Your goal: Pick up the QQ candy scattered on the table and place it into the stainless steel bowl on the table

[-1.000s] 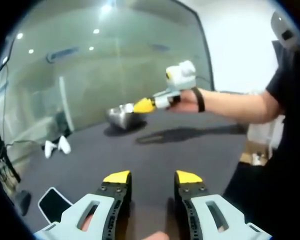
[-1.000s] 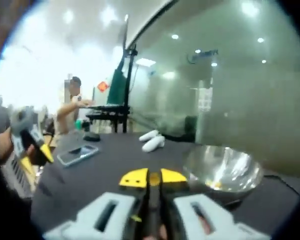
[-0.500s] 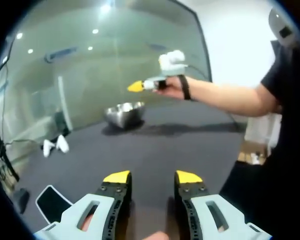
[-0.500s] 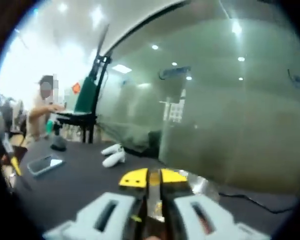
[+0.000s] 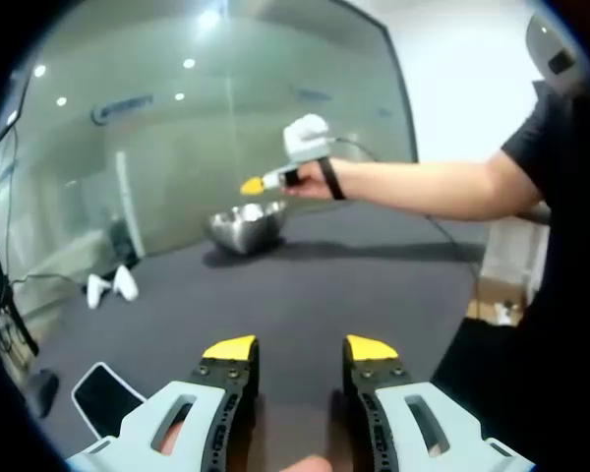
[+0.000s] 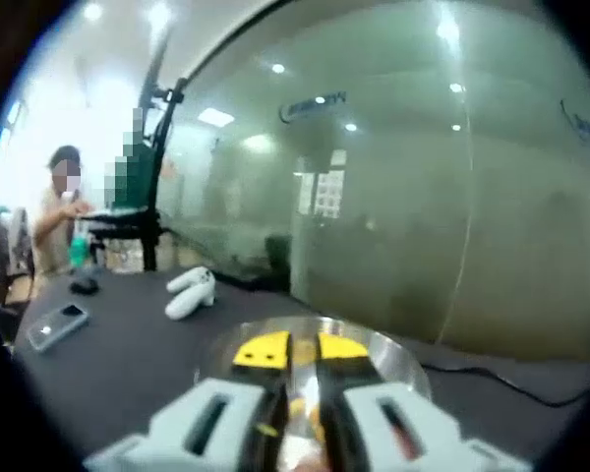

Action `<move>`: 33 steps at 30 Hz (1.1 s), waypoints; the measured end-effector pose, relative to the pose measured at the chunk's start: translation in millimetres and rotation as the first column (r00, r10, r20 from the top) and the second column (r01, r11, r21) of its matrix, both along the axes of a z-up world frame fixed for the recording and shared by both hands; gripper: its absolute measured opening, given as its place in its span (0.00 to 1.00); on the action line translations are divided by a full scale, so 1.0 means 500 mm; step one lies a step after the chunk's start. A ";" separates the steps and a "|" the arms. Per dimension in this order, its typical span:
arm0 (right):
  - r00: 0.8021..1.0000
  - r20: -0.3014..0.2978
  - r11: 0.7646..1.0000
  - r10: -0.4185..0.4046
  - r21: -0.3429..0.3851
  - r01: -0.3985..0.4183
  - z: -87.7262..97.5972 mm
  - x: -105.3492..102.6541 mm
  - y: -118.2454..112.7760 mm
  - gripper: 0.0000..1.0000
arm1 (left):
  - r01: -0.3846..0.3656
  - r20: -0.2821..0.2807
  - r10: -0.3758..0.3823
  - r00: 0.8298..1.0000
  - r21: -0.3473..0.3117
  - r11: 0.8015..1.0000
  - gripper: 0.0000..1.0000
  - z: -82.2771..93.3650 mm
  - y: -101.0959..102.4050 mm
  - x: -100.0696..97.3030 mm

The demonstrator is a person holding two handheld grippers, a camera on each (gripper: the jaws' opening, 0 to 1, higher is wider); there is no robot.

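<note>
**A:** Where are your right fingers?

**B:** Your right gripper point(image 6: 294, 349) has its yellow-tipped fingers point(image 6: 262, 351) nearly together, a narrow slit between them, and something small and yellowish sits in that slit (too blurred to say it is QQ candy, or that it is gripped). They hang right over the stainless steel bowl point(image 6: 393, 359), whose rim curves around both tips.

**A:** And the left?

**B:** Your left gripper point(image 5: 299, 348) has its fingers point(image 5: 230, 348) parted, a clear gap with bare dark bench point(image 5: 305, 285) showing through; nothing is in them. They sit low and well apart from the bowl.

**A:** What lies further out?

**B:** In the left gripper view, your right hand point(image 5: 312, 181) reaches out above the bowl point(image 5: 244, 225), which stands at the far side of the bench near the glass wall point(image 5: 177, 128). Two white controllers point(image 5: 111, 287) lie to the left, and a phone point(image 5: 105, 397) lies nearer you.
</note>
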State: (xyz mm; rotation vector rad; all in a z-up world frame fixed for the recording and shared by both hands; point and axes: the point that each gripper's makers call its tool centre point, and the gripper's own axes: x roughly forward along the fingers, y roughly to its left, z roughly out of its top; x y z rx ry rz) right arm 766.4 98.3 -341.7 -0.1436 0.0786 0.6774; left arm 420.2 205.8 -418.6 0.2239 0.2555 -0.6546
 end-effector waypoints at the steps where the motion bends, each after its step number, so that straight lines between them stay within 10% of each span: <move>1: 1.000 -0.004 0.999 0.018 0.038 -0.018 0.001 -0.010 0.006 0.23 | -0.001 0.000 0.001 1.000 0.001 1.000 0.36 0.000 0.001 0.000; 18: 1.000 0.029 1.000 -0.002 -0.002 0.002 0.018 -0.042 -0.027 0.21 | 0.024 0.007 -0.024 1.000 0.000 1.000 0.36 0.003 -0.014 0.000; 33: 0.996 0.081 0.998 -0.033 0.064 0.028 0.039 -0.205 -0.166 0.23 | 0.027 0.062 -0.026 0.998 -0.006 1.000 0.36 0.028 -0.009 -0.003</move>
